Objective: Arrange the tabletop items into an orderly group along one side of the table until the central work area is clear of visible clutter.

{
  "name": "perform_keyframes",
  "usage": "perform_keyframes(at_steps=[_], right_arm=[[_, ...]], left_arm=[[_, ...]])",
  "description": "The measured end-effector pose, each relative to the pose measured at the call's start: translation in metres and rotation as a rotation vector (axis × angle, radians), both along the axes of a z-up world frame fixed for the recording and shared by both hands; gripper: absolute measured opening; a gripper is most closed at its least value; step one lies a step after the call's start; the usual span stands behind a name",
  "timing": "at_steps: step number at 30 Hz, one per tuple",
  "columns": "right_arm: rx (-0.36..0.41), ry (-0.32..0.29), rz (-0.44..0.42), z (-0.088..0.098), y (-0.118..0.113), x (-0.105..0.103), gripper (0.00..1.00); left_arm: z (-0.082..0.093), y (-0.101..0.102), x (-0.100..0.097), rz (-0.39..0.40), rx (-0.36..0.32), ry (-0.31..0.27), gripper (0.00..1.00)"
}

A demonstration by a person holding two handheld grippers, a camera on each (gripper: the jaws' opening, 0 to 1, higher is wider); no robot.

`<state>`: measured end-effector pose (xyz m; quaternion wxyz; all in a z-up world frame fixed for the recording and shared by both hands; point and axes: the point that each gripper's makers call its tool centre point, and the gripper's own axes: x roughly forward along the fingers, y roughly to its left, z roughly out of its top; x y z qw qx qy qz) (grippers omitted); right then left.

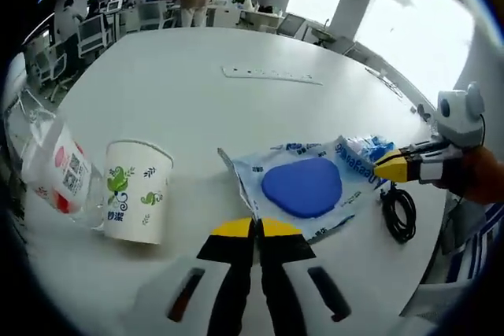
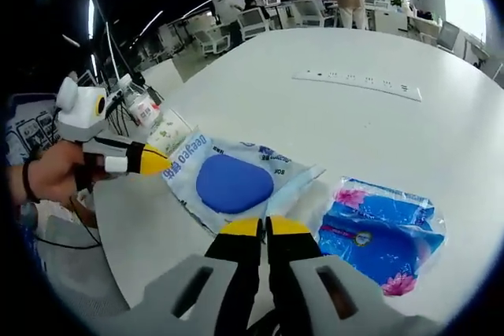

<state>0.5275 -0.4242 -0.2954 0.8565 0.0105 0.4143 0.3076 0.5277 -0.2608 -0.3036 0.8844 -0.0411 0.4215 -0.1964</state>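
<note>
A white-and-blue wipes packet (image 1: 303, 186) with a blue oval lid lies on the white table (image 1: 197, 108). My left gripper (image 1: 254, 226) is shut on its near crumpled edge. My right gripper (image 1: 391, 167) comes in from the right, its yellow tips pinching the packet's far end. In the right gripper view the same packet (image 2: 232, 182) lies ahead of my right gripper (image 2: 264, 226), which is shut on its edge, while the left gripper (image 2: 151, 161) holds the left end. A blue tissue pack (image 2: 382, 230) with pink flowers lies beside it, also visible behind the packet (image 1: 370, 147).
A white paper cup (image 1: 138, 190) with green leaves stands to the left, next to a clear bottle (image 1: 55, 167) with a red label. A white power strip (image 1: 272, 75) lies farther along the table. A black cable (image 1: 399, 210) coils near the edge. Office chairs and people are far behind.
</note>
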Motion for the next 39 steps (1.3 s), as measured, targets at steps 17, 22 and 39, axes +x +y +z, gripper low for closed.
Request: perform_keyframes(at_steps=[17, 22, 39], right_arm=[[-0.058, 0.010, -0.027, -0.018, -0.012, -0.003, 0.01], [-0.055, 0.008, -0.050, -0.020, -0.016, -0.003, 0.01], [-0.075, 0.010, -0.061, -0.019, -0.021, -0.006, 0.06]], left_arm=[[-0.013, 0.006, 0.003, 0.027, 0.011, 0.034, 0.00], [-0.013, 0.007, 0.002, 0.035, 0.005, 0.037, 0.00], [-0.010, 0.019, -0.010, 0.037, 0.023, 0.045, 0.06]])
